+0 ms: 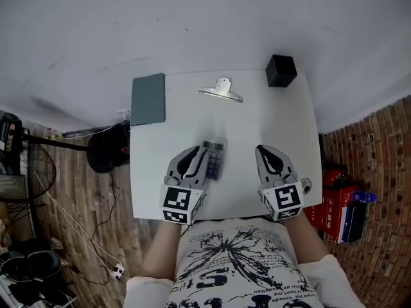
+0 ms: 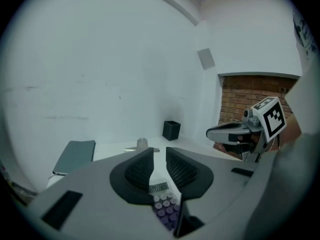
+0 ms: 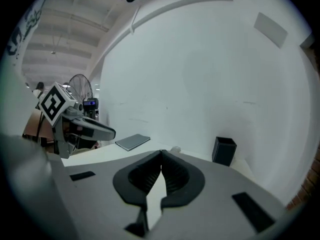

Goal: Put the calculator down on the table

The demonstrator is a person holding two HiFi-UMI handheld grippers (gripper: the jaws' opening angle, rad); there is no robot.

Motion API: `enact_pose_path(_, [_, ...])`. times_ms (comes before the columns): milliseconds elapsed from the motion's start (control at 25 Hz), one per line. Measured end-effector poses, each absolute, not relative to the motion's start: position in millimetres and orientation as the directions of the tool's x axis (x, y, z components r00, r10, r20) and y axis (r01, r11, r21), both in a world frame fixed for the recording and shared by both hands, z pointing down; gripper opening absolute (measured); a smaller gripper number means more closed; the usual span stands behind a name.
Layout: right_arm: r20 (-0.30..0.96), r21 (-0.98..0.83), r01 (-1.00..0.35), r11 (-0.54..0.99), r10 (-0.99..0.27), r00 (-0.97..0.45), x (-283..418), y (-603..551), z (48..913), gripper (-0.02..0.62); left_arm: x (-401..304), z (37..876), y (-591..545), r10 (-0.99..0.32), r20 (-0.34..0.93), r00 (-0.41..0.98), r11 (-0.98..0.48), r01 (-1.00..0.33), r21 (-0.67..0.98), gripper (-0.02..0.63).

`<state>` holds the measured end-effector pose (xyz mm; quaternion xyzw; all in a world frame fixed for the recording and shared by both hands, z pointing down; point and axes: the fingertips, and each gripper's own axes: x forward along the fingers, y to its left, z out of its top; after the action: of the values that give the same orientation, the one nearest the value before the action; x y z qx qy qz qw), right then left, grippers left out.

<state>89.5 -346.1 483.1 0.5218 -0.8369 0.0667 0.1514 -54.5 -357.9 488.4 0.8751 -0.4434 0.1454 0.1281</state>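
Left tongs (image 1: 197, 151): jaws stand narrowly apart, nothing clamped. In the left gripper view (image 2: 159, 150) the slit between them shows white surface at the tips. Lower down it shows the small grey pocket calculator with purple keys (image 2: 165, 204), display strip at the end away from the camera. As far as that view shows, the pads do not press on it.

Right tongs (image 1: 264, 150): jaw tips meet, empty. The right gripper view (image 3: 161, 153) shows only pale surface through the wedge behind the tips.

Calculator (image 1: 216, 158): the head view has it flat and face up on the white rectangular surface (image 1: 276, 127), display end toward the wall. It lies just right of the left tongs' tips, one side overlapped by the nearer jaw. It sits between the two tongs, closer to the left one. Its outline is blurred in that view.

Both tongs are over the near half of the surface, pointing away from the person in the printed white T-shirt (image 1: 237, 268).

Other items, far half of the surface:
- dark grey-green flat rectangular pad (image 1: 148, 99), far-left corner
- silver metal clip (image 1: 221, 90), near the far edge, about the middle
- black open-topped square box (image 1: 281, 70), far-right corner

All three lie well apart from the calculator and from each other.
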Motion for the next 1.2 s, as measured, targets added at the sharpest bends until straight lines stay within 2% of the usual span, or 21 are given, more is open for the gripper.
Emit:
enact_pose_path(120, [0.276,0.076,-0.885,0.459,-0.863,-0.423,94.2,-343.2,454.1,0.015,-53.6,452.6,-353.6,-0.770,0.304,0.561,-0.567,-0.820,0.076,0.048])
enact_pose_path(360, [0.192,0.115,-0.877,0.466,-0.877,-0.441,105.7,-338.3,407.4,0.015,-47.3,404.8,-340.5,-0.791,0.234,0.566,-0.575,-0.817,0.033,0.015])
enact_pose_path(680, [0.153,0.119,-0.880,0.460,-0.884,-0.442,114.2,-331.4,388.3,0.014,-41.4,369.1,-322.3,-0.786,0.150,0.599,-0.608,-0.794,-0.015,0.014])
enact_pose_path(1200, [0.149,0.130,-0.877,0.463,-0.883,-0.444,123.6,-326.2,390.3,0.012,-43.2,362.8,-330.3,-0.802,0.116,0.586,-0.590,-0.807,-0.002,0.014])
